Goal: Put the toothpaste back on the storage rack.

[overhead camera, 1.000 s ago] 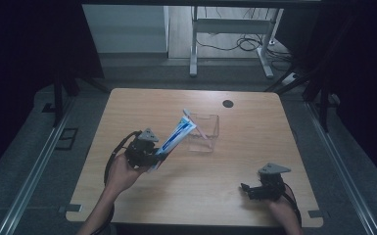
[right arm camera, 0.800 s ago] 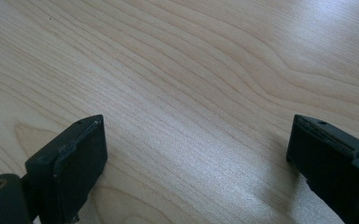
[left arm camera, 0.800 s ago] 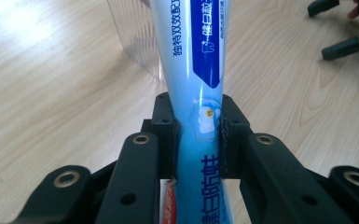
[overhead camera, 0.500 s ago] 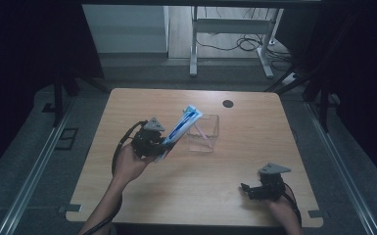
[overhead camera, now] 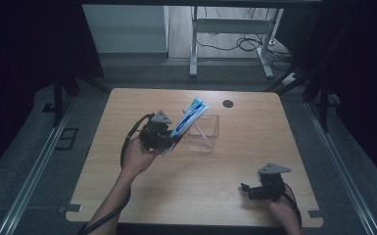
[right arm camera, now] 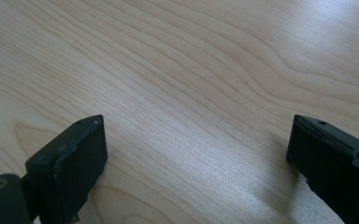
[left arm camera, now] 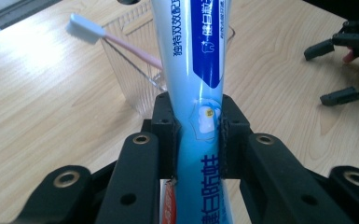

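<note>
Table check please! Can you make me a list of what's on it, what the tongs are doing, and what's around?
Surface: wooden table, one dark round hole.
Job's things: toothpaste tube tilted over clear box; pink toothbrush in the box.
Clutter: nothing seen.
Tongs: left tongs shut on the tube; right tongs open, low over bare wood.
Cables: black cable from left tongs.
Surroundings: floor wires, metal frame behind.
</note>
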